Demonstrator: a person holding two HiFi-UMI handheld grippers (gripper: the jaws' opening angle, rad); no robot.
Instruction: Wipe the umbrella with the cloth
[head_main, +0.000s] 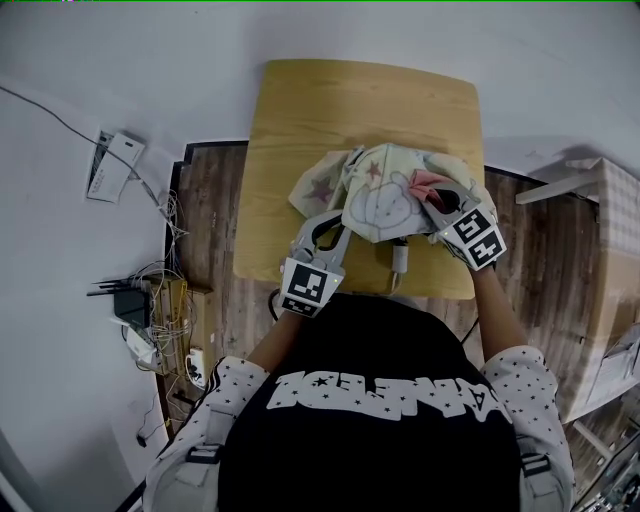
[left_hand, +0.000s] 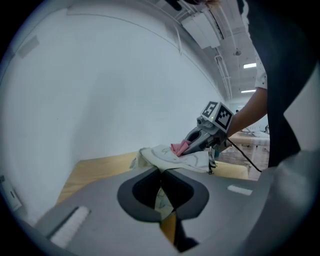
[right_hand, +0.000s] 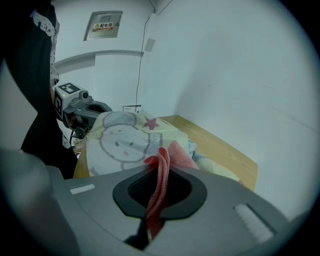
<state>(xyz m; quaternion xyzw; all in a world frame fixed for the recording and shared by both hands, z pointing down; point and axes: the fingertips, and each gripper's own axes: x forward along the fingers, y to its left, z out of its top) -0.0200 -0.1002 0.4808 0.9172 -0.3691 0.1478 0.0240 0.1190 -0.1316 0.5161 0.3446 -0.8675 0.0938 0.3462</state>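
Note:
The folded umbrella (head_main: 385, 195), pale fabric with a cartoon face and stars, lies on the near half of the wooden table (head_main: 300, 110), its handle (head_main: 399, 260) pointing at me. My left gripper (head_main: 335, 232) is at the umbrella's near left edge, shut on a fold of its fabric (left_hand: 162, 200). My right gripper (head_main: 440, 200) rests on the umbrella's right side, shut on a pink cloth (right_hand: 160, 185) that hangs between its jaws. The left gripper view shows the umbrella (left_hand: 165, 152), the right gripper (left_hand: 200, 137) and the cloth (left_hand: 179, 147) across from it.
A router and tangled cables (head_main: 140, 310) sit on the floor to the table's left, below a white box (head_main: 115, 165) by the wall. Light wooden furniture (head_main: 600, 260) stands to the right. A white wall runs behind the table.

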